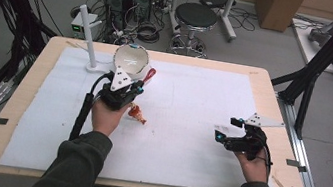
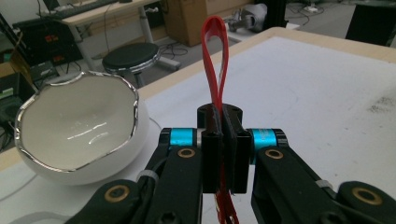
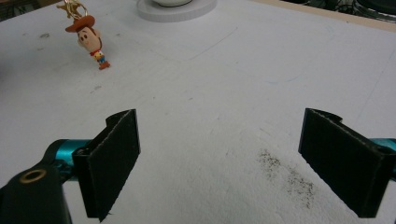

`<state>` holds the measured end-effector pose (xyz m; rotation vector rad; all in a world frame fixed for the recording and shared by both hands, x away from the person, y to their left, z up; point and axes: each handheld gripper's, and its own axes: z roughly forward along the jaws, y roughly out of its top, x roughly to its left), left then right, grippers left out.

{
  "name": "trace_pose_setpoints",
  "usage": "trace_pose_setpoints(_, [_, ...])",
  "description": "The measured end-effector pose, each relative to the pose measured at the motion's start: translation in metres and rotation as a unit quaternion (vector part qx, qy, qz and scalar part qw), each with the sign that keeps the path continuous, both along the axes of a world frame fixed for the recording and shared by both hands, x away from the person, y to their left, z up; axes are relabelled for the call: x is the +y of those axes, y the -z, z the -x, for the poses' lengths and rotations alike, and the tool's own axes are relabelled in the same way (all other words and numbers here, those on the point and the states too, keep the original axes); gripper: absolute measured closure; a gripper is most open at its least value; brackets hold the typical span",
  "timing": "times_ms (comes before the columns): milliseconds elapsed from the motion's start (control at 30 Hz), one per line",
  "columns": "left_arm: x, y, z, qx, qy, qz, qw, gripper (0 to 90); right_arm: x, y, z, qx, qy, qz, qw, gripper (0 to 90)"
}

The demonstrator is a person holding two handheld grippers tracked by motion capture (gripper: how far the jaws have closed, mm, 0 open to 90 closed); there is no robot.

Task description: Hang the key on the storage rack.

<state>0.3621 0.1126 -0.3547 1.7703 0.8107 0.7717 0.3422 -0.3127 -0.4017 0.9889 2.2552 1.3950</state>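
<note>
My left gripper point(image 1: 138, 88) point(image 2: 223, 122) is shut on a red strap point(image 2: 215, 60), which loops up above the closed jaws and also runs down below them. In the high view the red strap point(image 1: 149, 74) pokes out past the gripper toward the bowl. A small cowboy figure point(image 1: 138, 113) point(image 3: 93, 41) on a gold clasp dangles just above the white sheet below the gripper. A white bowl with a silver rim point(image 1: 131, 59) point(image 2: 79, 126) sits close by, at the far left of the table. My right gripper point(image 1: 223, 134) point(image 3: 219, 140) rests at the right, open, with nothing between its jaws.
A white post on a round base point(image 1: 87, 35) stands left of the bowl; the round base point(image 3: 177, 9) is at the top edge of the right gripper view. A white sheet point(image 1: 193, 103) covers the wooden table. Dark specks mark the sheet point(image 3: 285, 175) near the right gripper.
</note>
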Motion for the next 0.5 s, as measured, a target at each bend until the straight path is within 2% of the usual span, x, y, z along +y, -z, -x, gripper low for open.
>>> trace_pose_setpoints(500, [0.031, -0.016, 0.009, -0.035, -0.022, 0.012, 0.999, 86.5, 0.0, 0.0, 0.0, -0.004, 0.003, -0.001, 1.0, 11.9])
